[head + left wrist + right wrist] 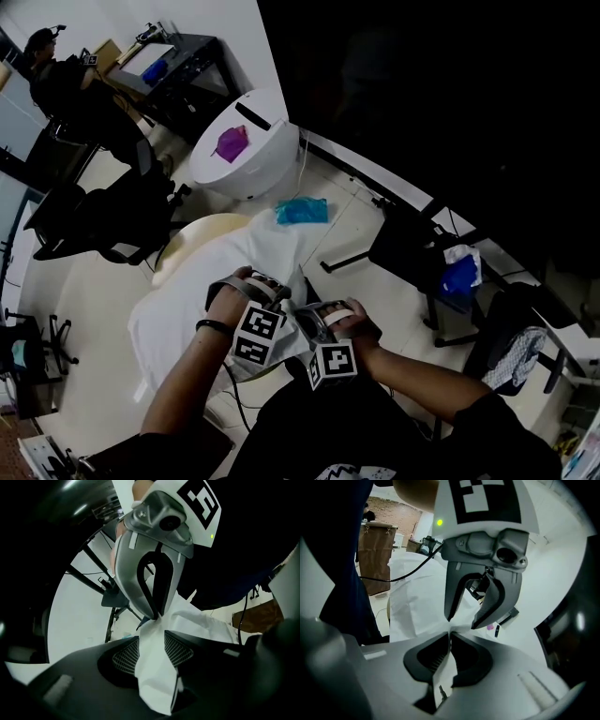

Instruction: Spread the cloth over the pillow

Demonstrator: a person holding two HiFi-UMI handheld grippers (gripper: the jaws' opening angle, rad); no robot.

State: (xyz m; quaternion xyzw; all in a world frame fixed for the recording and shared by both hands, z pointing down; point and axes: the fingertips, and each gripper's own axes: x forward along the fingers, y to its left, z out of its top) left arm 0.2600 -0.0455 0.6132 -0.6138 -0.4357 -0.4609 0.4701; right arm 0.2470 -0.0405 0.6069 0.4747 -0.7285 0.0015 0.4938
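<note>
Pale floor (84,281) of a dim room; the white cloth (253,248) drapes most of the cream pillow (202,232), one end bare; right hand-held gripper (450,633) clenched on a cloth edge; left hand-held gripper (151,641) released, cloth hanging loose between its jaws; spreading looks about half done.

One white cloth (178,319), one cream pillow (202,230), two claws, left claw (152,652), right claw (450,641)

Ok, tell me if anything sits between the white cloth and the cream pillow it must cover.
Nothing visible does. The white cloth lies directly on the cream pillow, whose far left end shows bare. The right gripper pinches the cloth; the left gripper straddles it, jaws open.
</note>
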